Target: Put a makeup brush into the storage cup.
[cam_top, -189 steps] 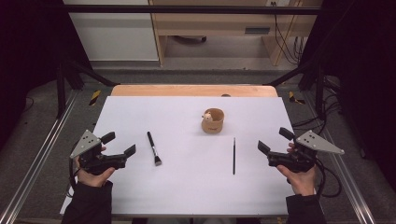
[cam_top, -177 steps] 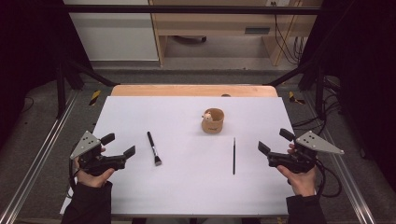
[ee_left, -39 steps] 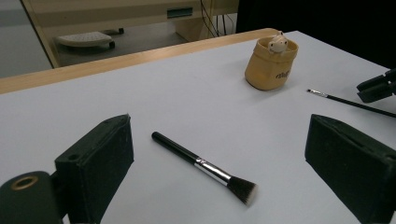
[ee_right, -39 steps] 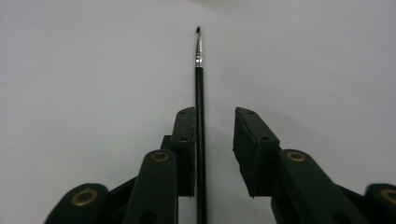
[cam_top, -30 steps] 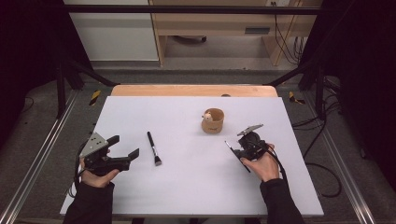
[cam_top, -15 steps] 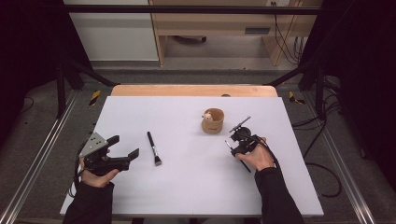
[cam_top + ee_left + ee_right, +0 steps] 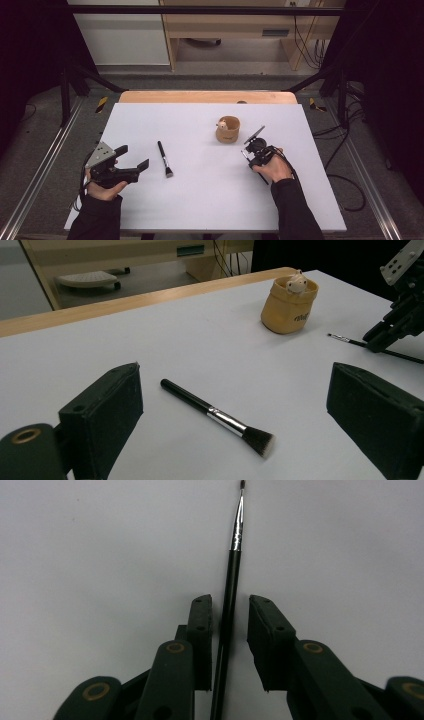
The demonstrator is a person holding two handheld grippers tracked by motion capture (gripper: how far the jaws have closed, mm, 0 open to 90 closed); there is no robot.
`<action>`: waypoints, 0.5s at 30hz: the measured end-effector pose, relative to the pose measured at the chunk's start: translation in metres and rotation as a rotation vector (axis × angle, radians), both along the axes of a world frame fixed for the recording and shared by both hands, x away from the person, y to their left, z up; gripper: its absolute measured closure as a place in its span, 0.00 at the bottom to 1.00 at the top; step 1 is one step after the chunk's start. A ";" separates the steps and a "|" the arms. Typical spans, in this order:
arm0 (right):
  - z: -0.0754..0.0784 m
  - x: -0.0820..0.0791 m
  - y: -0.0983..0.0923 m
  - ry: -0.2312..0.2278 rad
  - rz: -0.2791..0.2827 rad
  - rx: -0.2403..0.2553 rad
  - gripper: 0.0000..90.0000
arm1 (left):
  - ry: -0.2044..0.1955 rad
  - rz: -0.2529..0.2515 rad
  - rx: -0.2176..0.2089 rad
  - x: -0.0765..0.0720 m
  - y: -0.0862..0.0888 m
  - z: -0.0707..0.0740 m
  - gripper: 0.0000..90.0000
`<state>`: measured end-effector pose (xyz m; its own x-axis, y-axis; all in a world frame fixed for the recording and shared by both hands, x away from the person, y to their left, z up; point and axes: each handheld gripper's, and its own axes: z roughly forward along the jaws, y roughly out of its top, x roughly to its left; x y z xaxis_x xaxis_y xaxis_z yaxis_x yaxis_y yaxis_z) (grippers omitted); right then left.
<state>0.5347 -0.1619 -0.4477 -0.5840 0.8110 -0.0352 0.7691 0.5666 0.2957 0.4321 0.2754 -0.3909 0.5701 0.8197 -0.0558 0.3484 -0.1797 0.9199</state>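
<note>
From the high view, the right gripper (image 7: 248,151) is down on the table (image 7: 210,210) just right of the cup (image 7: 228,129), over the thin brush (image 7: 263,178). The left gripper (image 7: 134,159) hangs open beside the thick brush (image 7: 165,158).

In the left gripper view, its jaws stand wide apart with nothing between them.

In the right gripper view, the jaws have just been closing and straddle the thin brush's (image 7: 231,587) black handle, a gap still on the right. It looks light, stiff, smooth, likely to roll; mid-handle below the ferrule seems the best hold.
</note>
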 end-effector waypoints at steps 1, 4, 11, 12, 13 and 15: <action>0.000 0.000 0.000 0.002 0.004 -0.002 0.83 | 0.000 -0.001 0.001 0.000 0.000 0.000 0.08; 0.000 0.000 0.001 0.016 -0.007 0.005 0.86 | -0.001 -0.002 0.000 0.000 0.000 0.000 0.08; 0.000 0.000 0.006 0.030 -0.013 -0.023 0.92 | -0.002 -0.002 0.000 -0.001 0.000 0.001 0.08; 0.000 0.000 0.007 0.029 -0.012 -0.028 0.93 | -0.003 -0.003 0.000 -0.001 0.000 0.001 0.08; 0.000 0.000 0.007 0.033 -0.012 -0.027 0.95 | -0.003 -0.003 0.000 -0.001 0.000 0.001 0.08; 0.000 0.000 0.007 0.034 -0.013 -0.025 0.95 | -0.004 -0.003 -0.001 -0.001 0.000 0.001 0.08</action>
<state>0.5352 -0.1545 -0.4476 -0.5748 0.8175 -0.0358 0.7857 0.5636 0.2551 0.4311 0.2750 -0.3901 0.5727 0.8180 -0.0542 0.3443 -0.1800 0.9214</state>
